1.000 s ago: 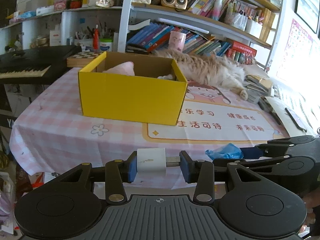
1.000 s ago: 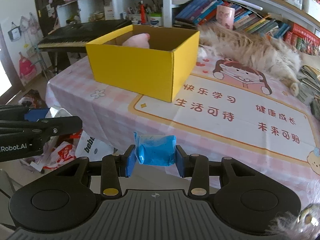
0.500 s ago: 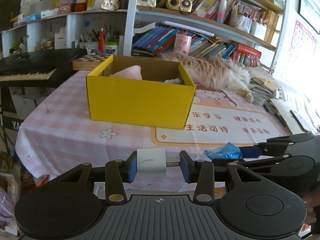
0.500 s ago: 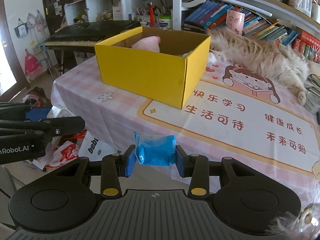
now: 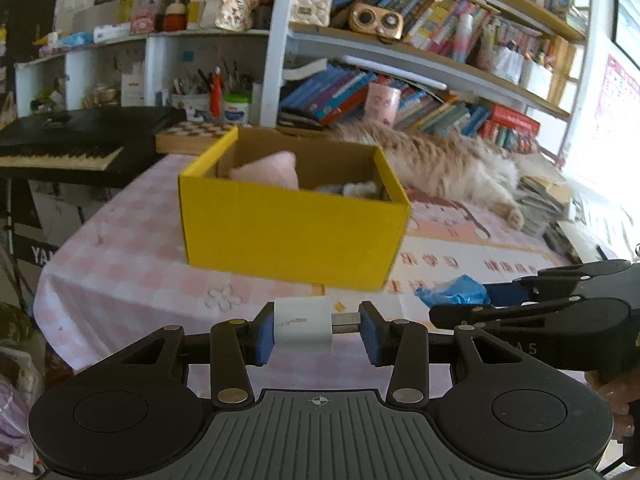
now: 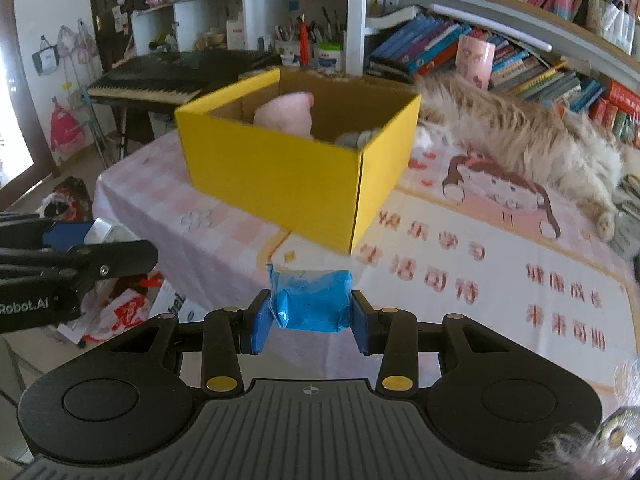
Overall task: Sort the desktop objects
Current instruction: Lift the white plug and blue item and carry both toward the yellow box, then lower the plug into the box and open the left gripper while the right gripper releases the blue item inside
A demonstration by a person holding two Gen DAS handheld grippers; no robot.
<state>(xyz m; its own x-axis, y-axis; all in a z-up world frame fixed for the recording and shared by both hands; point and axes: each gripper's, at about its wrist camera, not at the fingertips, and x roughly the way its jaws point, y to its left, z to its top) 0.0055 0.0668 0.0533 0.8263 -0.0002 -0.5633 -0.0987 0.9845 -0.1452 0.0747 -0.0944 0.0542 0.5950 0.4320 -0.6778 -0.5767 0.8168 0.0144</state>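
I found the left gripper point(image 5: 316, 330) clenched on a white plug point(image 5: 303, 325), metal prong against one pad. The right gripper point(image 6: 311, 322) was clamped on a blue packet point(image 6: 310, 300). Both loads hung over the near table point(image 5: 132, 276) edge, short of the yellow box point(image 5: 288, 232), which held a pink pouch point(image 5: 267, 173). A cat point(image 6: 516, 136) lay behind the box

Left gripper point(image 5: 316, 332): black ribbed body, two round discs, blue pads, brass-coloured rivets, white crosshair mark. Right gripper point(image 6: 310, 322): same build, yellow rivets. White "Robot.AI" lettering on black side of left gripper.
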